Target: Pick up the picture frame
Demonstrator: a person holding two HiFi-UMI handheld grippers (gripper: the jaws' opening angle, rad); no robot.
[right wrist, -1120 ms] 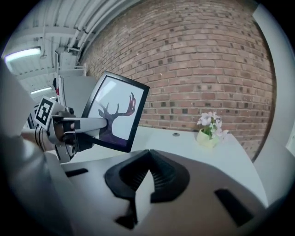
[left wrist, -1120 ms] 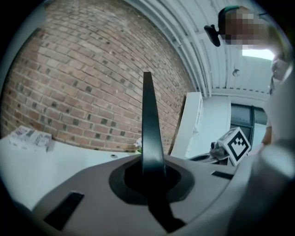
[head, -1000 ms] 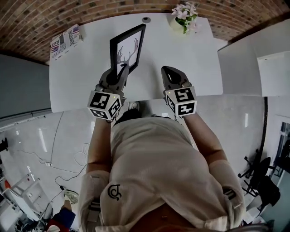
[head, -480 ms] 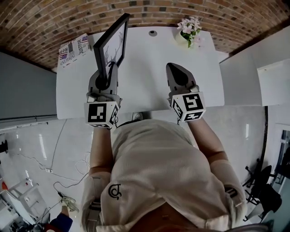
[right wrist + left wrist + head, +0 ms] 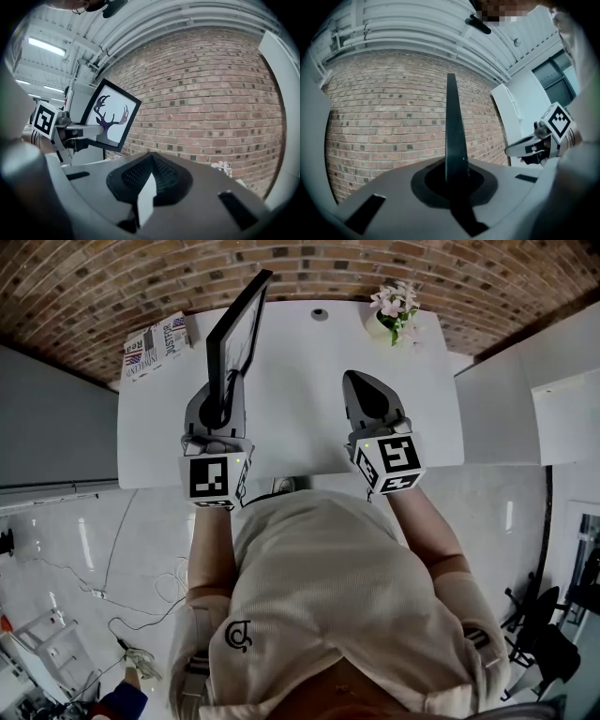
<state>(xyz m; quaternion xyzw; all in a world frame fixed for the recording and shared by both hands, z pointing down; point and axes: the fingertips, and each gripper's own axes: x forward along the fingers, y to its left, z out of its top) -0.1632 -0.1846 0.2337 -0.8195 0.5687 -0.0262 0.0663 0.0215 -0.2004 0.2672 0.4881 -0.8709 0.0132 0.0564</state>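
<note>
Landmark: white table (image 5: 291,381), set against brick wall (image 5: 309,263); all places given rel. to it.
Picture frame (image 5: 236,329): black rim, white print w/ dark antlered deer head; held upright over table's left half, off the top, tilted a bit toward table's left edge.
Frame, left gripper view: seen edge-on (image 5: 452,136) as a thin dark blade rising straight from the pads, brick behind.
Frame, right gripper view: print side seen (image 5: 110,119), nipped at lower edge.
Left gripper (image 5: 228,382): above table's near-left part; jaws closed tight on frame's bottom edge, no gap visible at the pads (image 5: 452,180); also seen side-on from right gripper view (image 5: 93,132).
Right gripper (image 5: 358,381): above table's near-right part, well apart from frame; jaws pressed together, nothing btwn them, tips meeting in a point (image 5: 152,180); seen from left gripper view too (image 5: 525,149).
Marker cubes: left (image 5: 214,479) and right (image 5: 389,462), both just past table's near edge, over the floor.
Flower pot (image 5: 394,306): pale pink blooms, far-right corner of table.
Magazines (image 5: 155,341): small stack, far-left corner of table.
Cable grommet (image 5: 320,314): round, far edge of table, about mid-width.
Person: light shirt (image 5: 319,596), standing at table's near edge, both forearms reaching over it.
</note>
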